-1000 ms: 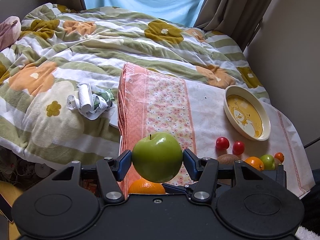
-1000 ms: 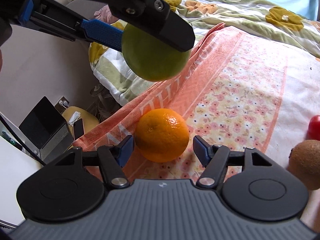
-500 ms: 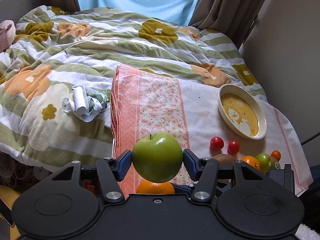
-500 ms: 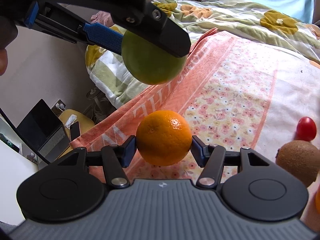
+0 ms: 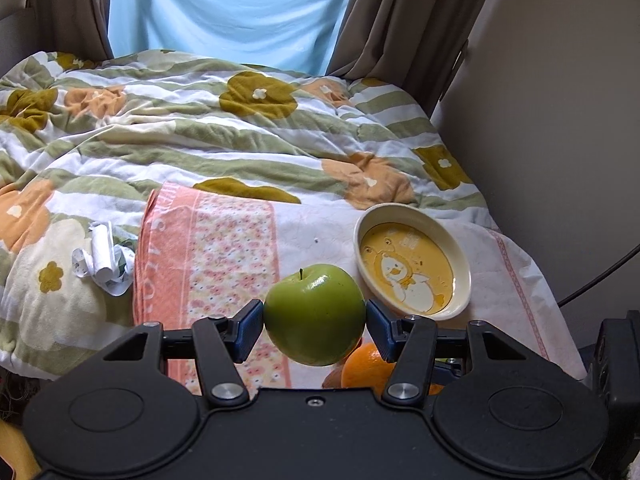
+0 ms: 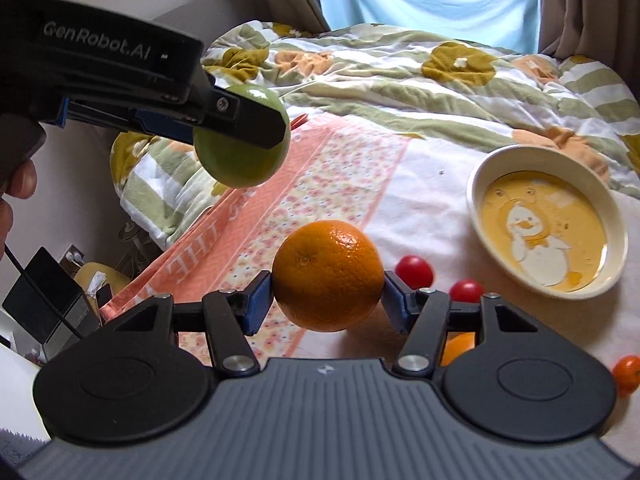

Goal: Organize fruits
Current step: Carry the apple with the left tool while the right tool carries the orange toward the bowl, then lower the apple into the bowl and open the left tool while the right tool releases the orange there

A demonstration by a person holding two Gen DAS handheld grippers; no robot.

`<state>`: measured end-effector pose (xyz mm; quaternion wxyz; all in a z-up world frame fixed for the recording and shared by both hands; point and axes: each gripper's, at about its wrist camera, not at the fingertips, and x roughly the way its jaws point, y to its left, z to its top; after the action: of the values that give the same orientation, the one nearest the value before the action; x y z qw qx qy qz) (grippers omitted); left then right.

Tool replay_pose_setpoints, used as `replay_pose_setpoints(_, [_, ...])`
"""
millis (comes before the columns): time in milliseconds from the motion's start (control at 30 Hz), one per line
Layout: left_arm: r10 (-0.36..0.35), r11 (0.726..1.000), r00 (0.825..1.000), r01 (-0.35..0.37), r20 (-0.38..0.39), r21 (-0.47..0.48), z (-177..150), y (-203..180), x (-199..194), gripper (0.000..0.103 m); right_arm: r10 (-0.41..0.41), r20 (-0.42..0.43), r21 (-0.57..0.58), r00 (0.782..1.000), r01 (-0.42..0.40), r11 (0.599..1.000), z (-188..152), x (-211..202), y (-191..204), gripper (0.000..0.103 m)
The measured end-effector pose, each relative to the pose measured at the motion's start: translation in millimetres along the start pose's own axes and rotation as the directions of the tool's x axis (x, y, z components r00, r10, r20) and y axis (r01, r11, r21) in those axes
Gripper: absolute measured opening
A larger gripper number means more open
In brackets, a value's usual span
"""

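Note:
My left gripper (image 5: 315, 326) is shut on a green apple (image 5: 315, 314) and holds it in the air above the pink floral cloth (image 5: 224, 248). My right gripper (image 6: 327, 300) is shut on an orange (image 6: 327, 276), also lifted off the cloth (image 6: 320, 184). From the right wrist the apple (image 6: 244, 160) and the left gripper hang up and to the left of the orange. A cream bowl with a yellow duck picture (image 5: 412, 258) lies empty on the cloth ahead and to the right; the same bowl (image 6: 546, 220) sits right of the orange. The orange (image 5: 366, 366) shows under the apple.
Two cherry tomatoes (image 6: 414, 270) (image 6: 466, 290) and small oranges (image 6: 626, 372) lie on the cloth near the bowl. A crumpled white wrapper (image 5: 104, 258) lies on the flowered quilt (image 5: 200, 132) left of the cloth. A wall (image 5: 560, 120) bounds the bed's right side; curtains hang behind.
The right gripper closed on the orange and lifted it off the cloth. Both grippers rose and moved right toward the bowl, which now appears closer.

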<state>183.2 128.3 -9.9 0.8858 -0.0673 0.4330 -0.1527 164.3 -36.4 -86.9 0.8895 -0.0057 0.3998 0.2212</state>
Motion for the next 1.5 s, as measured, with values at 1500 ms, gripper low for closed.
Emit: replay_pose_setpoints(1500, [0.185,0.964,0.982,-0.175,-0.033,0.199,59,-139,211,0.096,-0.059,-0.049,0.110,0.997,0.064,0.992,67,38,-287,0.073])
